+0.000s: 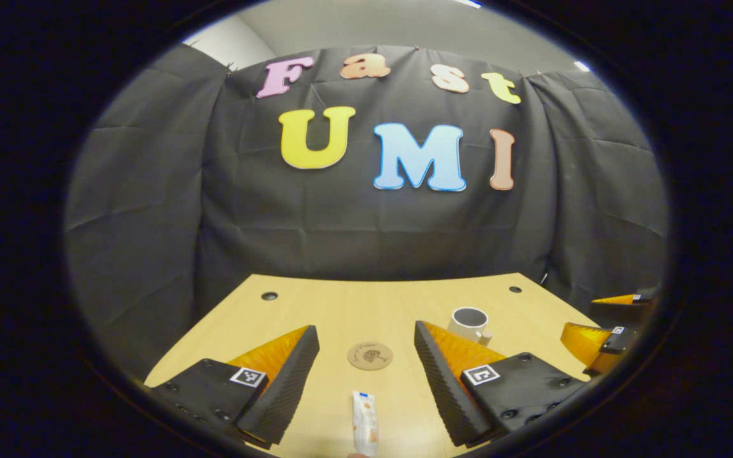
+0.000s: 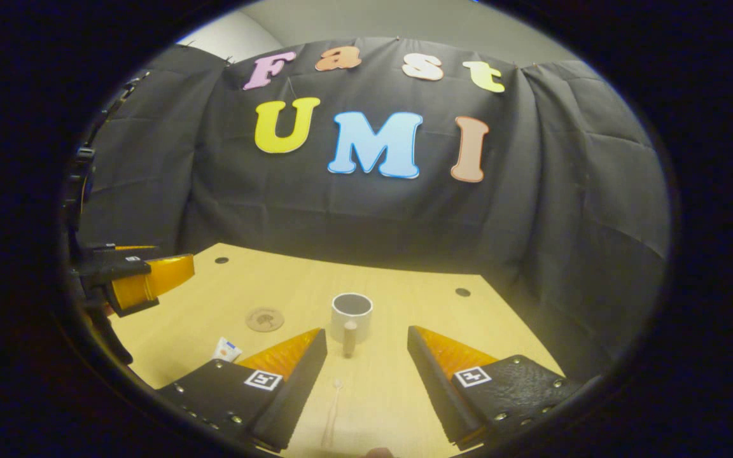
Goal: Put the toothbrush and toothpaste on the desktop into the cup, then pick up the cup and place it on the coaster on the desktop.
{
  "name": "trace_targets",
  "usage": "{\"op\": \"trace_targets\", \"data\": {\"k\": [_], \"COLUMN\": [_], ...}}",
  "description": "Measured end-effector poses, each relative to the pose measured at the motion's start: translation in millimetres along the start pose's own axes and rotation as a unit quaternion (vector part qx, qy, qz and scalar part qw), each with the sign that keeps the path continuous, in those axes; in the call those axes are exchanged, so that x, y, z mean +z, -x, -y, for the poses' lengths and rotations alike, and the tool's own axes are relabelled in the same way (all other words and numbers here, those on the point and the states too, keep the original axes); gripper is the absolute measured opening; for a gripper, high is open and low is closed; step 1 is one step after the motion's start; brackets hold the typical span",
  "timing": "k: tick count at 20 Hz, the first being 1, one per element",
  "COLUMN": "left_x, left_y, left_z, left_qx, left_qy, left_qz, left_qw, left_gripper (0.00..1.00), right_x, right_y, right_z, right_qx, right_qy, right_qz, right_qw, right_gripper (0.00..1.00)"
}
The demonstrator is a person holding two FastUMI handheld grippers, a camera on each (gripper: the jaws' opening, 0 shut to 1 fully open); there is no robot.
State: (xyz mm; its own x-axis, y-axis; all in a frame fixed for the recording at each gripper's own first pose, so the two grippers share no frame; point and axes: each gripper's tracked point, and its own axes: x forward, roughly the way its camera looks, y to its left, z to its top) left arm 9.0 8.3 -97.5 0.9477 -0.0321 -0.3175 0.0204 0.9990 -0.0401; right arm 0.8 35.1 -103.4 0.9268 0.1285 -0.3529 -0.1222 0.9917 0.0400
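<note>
In the left gripper view my left gripper is open above the wooden desktop. A white toothpaste tube lies between and below its fingers, with the round brown coaster just beyond. The white cup stands upright to the right, its handle toward me. In the right gripper view my right gripper is open. A pale toothbrush lies flat between its fingers, and the cup stands just ahead. The coaster and toothpaste lie to the left.
The right gripper's orange fingers show at the right edge of the left gripper view; the left gripper shows at the left of the right gripper view. Black cloth walls close the desk's far side. Small dark holes mark the desk's back corners.
</note>
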Motion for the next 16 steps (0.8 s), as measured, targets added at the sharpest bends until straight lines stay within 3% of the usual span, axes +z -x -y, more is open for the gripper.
{"op": "trace_targets", "data": {"k": [6,11,16], "left_x": [-54.2,-87.7,-132.8], "left_y": [-11.8,-19.4,-16.5], "left_z": [-9.8,-12.3,-16.1], "left_qx": [0.009,0.01,0.011], "left_qy": [0.029,0.016,0.025], "left_qz": [-0.111,-0.185,-0.281], "left_qw": [0.993,0.983,0.959], "left_gripper": [0.96,0.95,0.97], "right_x": [-38.7,-71.5,-106.0], "right_y": [-18.6,-29.8,-36.1], "right_z": [-4.6,-10.3,-16.9], "right_qx": [-0.008,-0.002,0.005], "right_qy": [-0.017,-0.016,-0.024], "right_qz": [-0.084,-0.152,-0.221], "right_qw": [0.996,0.988,0.975], "right_gripper": [0.83,0.83,0.83]}}
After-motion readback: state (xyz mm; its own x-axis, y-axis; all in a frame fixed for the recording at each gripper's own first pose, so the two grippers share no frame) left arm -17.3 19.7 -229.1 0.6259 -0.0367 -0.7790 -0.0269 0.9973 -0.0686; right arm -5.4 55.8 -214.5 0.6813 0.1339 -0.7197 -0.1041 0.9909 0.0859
